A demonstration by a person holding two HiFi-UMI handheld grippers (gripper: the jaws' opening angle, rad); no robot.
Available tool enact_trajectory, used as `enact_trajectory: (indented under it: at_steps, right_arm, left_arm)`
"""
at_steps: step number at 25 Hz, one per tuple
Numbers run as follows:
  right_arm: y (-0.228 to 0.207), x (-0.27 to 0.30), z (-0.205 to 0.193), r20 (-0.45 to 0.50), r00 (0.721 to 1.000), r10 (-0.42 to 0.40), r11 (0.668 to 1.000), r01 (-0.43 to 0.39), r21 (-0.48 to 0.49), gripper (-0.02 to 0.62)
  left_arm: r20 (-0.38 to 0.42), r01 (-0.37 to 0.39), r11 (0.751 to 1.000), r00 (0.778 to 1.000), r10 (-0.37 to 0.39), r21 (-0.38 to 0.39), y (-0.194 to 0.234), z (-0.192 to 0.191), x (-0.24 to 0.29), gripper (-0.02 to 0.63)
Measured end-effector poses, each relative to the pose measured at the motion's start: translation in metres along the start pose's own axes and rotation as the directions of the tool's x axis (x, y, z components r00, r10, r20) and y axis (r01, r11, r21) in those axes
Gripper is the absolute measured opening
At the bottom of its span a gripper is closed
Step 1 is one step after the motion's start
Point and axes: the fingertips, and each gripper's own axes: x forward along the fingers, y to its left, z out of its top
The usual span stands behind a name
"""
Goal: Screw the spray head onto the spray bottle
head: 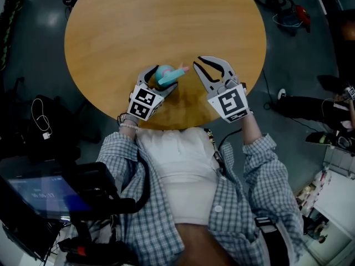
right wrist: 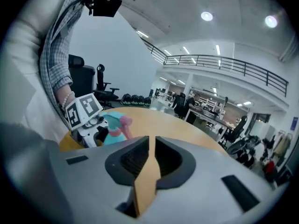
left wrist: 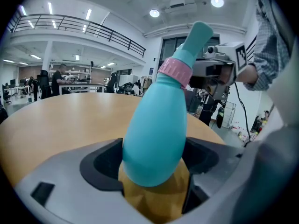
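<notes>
Head view: your left fingers (head: 145, 76) clamp the bottle (head: 168, 74) above the frame's centre, over the tabletop (head: 138, 21); your right fingers (head: 222, 65), nearly closed and empty, sit just right of it.

Spray bottle (head: 166, 75) in left tongs (head: 163, 78), right tongs (head: 198, 61) near its right.

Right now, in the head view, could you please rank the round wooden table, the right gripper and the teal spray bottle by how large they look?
Largest to smallest:
1. round wooden table
2. right gripper
3. teal spray bottle, partly hidden within the left gripper
</notes>
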Motion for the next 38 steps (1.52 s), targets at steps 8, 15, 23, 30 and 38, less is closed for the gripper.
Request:
enact_trajectory:
  at_steps: [8, 15, 23, 30, 38]
  right_arm:
    - [0.005, 0.047, 0.009, -0.014, 0.988, 0.151, 0.983, -0.151, -0.103, -0.005]
    - [0.027, 0.035, -0.006, -0.079, 0.976, 0.204, 0.970, -0.212, -0.116, -0.005]
    - [0.057, 0.015, -0.009, -0.070, 0.959, 0.274, 0.956, -0.279, -0.093, -0.005]
    - [0.062, 0.022, -0.005, -0.120, 0.933, 0.338, 0.889, -0.359, -0.284, 0.022]
    - [0.076, 0.032, 0.001, -0.223, 0.835, 0.503, 0.716, -0.547, -0.433, 0.164]
  left_arm:
    - [-0.004, 0.001, 1.000, 1.000, -0.001, -0.002, 0.000, 0.000, 0.002, 0.400]
    - [0.000, 0.002, 1.000, 1.000, -0.002, -0.002, 0.000, -0.001, 0.001, 0.400]
    - [-0.003, 0.005, 1.000, 1.000, -0.005, -0.004, 0.001, -0.001, 0.001, 0.399]
    - [-0.007, 0.007, 1.000, 1.000, -0.007, -0.003, 0.002, -0.002, 0.002, 0.400]
    - [-0.013, 0.019, 1.000, 1.000, -0.019, 0.005, -0.001, -0.003, 0.003, 0.400]
